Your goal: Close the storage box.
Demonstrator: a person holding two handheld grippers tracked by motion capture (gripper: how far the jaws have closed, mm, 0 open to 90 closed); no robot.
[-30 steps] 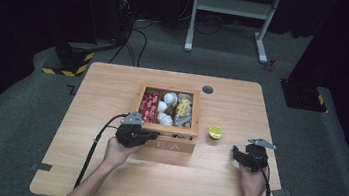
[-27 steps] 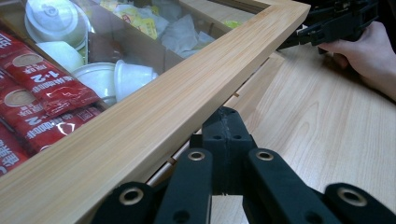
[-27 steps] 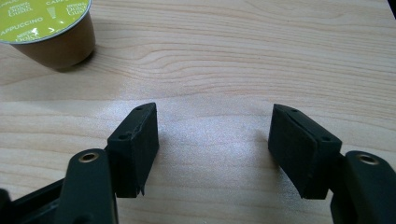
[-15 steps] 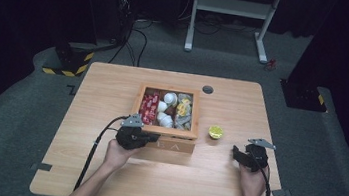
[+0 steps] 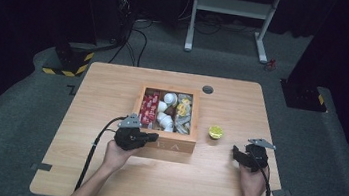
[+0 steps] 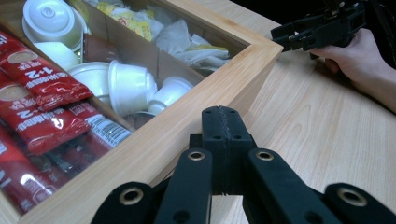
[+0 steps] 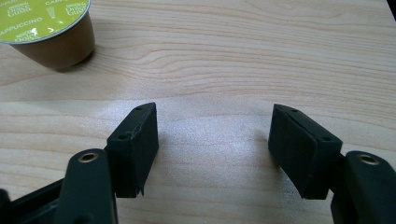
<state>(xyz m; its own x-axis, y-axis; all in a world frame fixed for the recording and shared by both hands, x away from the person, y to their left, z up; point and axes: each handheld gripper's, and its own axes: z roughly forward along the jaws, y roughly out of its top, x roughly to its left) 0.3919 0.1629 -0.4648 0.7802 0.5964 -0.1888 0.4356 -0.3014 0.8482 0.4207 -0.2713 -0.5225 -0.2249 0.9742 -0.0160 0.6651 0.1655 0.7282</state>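
A wooden box (image 5: pixel 164 142) with compartments sits mid-table. It holds red sachets (image 6: pixel 42 88), white cups (image 6: pixel 126 86) and yellow and white packets (image 6: pixel 196 46). My left gripper (image 5: pixel 151 136) is shut with nothing in it, its tips (image 6: pixel 226 123) just outside the box's front wall (image 6: pixel 154 140). A brown capsule with a green lid (image 5: pixel 215 132) stands right of the box. My right gripper (image 5: pixel 235 154) rests near it on the table, its jaws open (image 7: pixel 212 144) over bare wood, the capsule (image 7: pixel 42 28) ahead and to their left. The right gripper (image 6: pixel 282 37) also shows beyond the box corner.
A round dark grommet (image 5: pixel 208 89) lies in the tabletop behind the box. Beyond the table's far edge stand a white frame (image 5: pixel 228 14) and black-and-yellow floor blocks (image 5: pixel 68 62). Cables trail from both grippers toward the near edge.
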